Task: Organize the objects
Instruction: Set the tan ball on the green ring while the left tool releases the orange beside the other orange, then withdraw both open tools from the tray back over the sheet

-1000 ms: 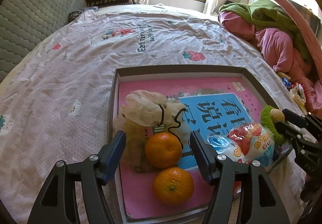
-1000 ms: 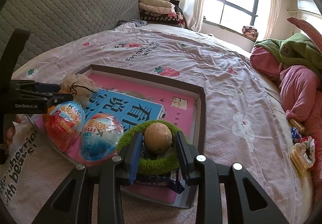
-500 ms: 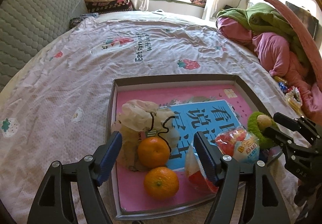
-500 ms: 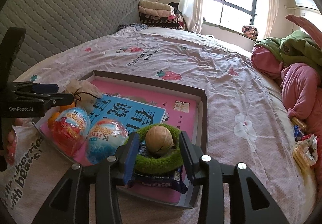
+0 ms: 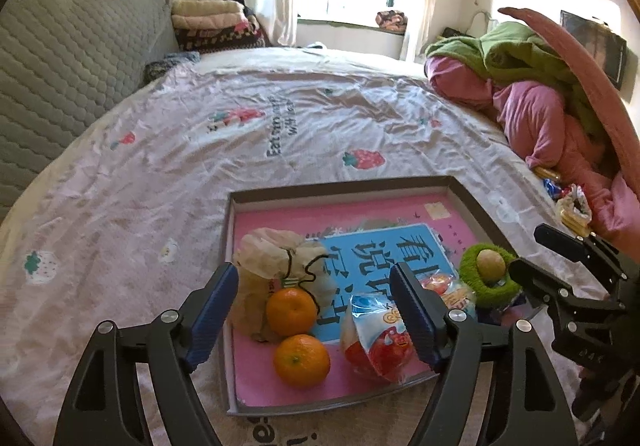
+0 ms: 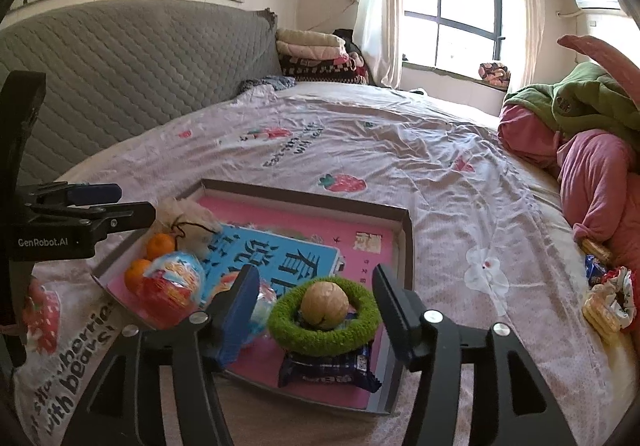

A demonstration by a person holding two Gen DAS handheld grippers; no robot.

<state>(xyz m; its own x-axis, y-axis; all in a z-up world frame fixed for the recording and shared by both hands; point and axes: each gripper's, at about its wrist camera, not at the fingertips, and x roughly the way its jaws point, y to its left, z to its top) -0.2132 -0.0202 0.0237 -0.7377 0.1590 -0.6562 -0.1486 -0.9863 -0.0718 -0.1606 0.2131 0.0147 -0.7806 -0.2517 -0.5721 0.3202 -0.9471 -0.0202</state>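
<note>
A grey-rimmed tray (image 5: 340, 189) lies on the bed with a pink book and a blue book (image 5: 384, 250) in it. On them lie two oranges (image 5: 291, 310), a beige drawstring bag (image 5: 272, 250) and egg-shaped snack packets (image 5: 376, 346). My left gripper (image 5: 314, 282) hovers above the oranges, jaws opening, touching nothing. At the tray's right corner a walnut (image 6: 324, 304) rests in a green fuzzy ring (image 6: 324, 338) on a dark snack packet (image 6: 328, 366). My right gripper (image 6: 316, 282) is over the ring, jaws opening, its pads off it.
Pink and green bedding (image 5: 540, 105) is heaped at the right. Loose snack wrappers (image 6: 608, 298) lie on the sheet beside it. A grey quilted headboard (image 6: 120, 65) runs along the left, with folded blankets (image 6: 312, 49) at its far end.
Both grippers have lifted and drawn back from the tray. The right jaws have spread apart from the green ring with the walnut. The left jaws have widened a little.
</note>
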